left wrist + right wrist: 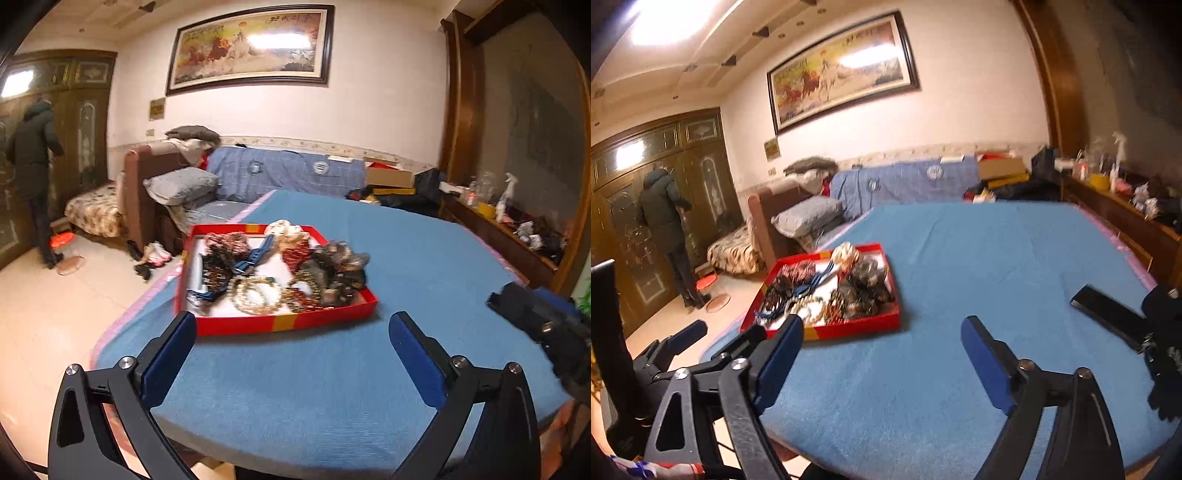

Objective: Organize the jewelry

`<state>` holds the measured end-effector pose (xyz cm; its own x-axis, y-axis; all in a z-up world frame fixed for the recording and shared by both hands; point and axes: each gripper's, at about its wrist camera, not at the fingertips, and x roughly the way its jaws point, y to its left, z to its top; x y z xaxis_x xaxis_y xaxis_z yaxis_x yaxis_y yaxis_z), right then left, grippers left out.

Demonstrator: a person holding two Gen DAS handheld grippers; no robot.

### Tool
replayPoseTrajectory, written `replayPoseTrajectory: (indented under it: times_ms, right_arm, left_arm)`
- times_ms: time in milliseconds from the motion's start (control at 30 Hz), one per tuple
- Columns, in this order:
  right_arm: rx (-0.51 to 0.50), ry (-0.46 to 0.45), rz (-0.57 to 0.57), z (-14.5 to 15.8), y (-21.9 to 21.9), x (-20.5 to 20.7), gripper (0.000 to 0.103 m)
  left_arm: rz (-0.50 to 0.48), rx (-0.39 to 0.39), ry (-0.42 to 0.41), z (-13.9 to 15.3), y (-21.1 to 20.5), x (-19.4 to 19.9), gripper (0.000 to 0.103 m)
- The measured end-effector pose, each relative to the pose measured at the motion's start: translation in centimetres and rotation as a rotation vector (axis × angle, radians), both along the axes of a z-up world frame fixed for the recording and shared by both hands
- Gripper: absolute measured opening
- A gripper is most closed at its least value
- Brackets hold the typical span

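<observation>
the left hand-held gripper (291,332) hangs released, its blue pads spread wide with nothing between them, just short of the red tray (321,320) on the blue desk (332,387). the right hand-held gripper (882,338) is likewise released and empty, hovering beside it over bare cloth, the tray off to its left. the tray sits near the desk's left edge, heaped with tangled jewelry: a pale bead bracelet (255,295), a blue strap (251,258), dark beaded strands (214,269). the step looks like a first reach into the pile. a good move picks one loose piece at the heap's rim, the bead bracelet say, pinching a single strand and lifting slowly so neighbours do not drag along. a black flat object (1108,317) lies well apart at the right.
</observation>
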<state>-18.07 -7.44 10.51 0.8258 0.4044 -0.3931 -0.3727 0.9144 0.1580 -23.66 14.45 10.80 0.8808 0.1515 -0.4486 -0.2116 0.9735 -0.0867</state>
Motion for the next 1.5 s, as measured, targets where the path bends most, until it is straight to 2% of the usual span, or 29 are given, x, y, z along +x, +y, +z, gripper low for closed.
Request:
replayPoseTrajectory:
  times_ms: [67, 200, 333, 433, 533, 667, 833, 967, 1500]
  right_arm:
    - [-0.016, -0.038, -0.013, 0.0, 0.3, -0.4, 0.093]
    - [-0.041, -0.037, -0.030, -0.2, 0.5, 0.3, 0.093]
    - [-0.040, 0.011, -0.092, -1.3, -0.7, 1.4, 0.094]
    - [-0.027, 0.071, -0.127, -2.4, -1.8, 2.0, 0.094]
    - [-0.043, 0.087, -0.151, -3.0, -2.5, 1.8, 0.094]
    - [-0.057, 0.097, -0.156, -3.4, -3.0, 1.8, 0.094]
    - [-0.083, 0.106, -0.104, -3.9, -2.3, 1.6, 0.094]
    - [-0.106, 0.116, -0.094, -4.4, -2.1, 1.4, 0.094]
    - [-0.126, 0.123, -0.174, -4.4, -2.7, 1.6, 0.096]
  left_arm:
    - [0.006, 0.022, 0.007, 0.0, -0.3, 0.2, 0.103]
    - [-0.030, 0.029, -0.004, -0.3, -1.2, 0.3, 0.103]
    - [0.025, 0.078, -0.012, -1.4, -2.7, 0.0, 0.103]
    - [0.051, 0.058, -0.004, -2.2, -3.5, -0.3, 0.103]
    - [0.062, 0.066, 0.016, -2.5, -4.1, -0.1, 0.103]
    - [0.086, 0.099, 0.029, -2.8, -4.7, 0.0, 0.103]
    - [0.104, 0.131, 0.026, -2.9, -5.3, -0.5, 0.103]
    - [0.097, 0.126, 0.022, -2.9, -5.2, -0.6, 0.103]
    - [0.086, 0.141, 0.032, -3.2, -5.8, -0.7, 0.103]
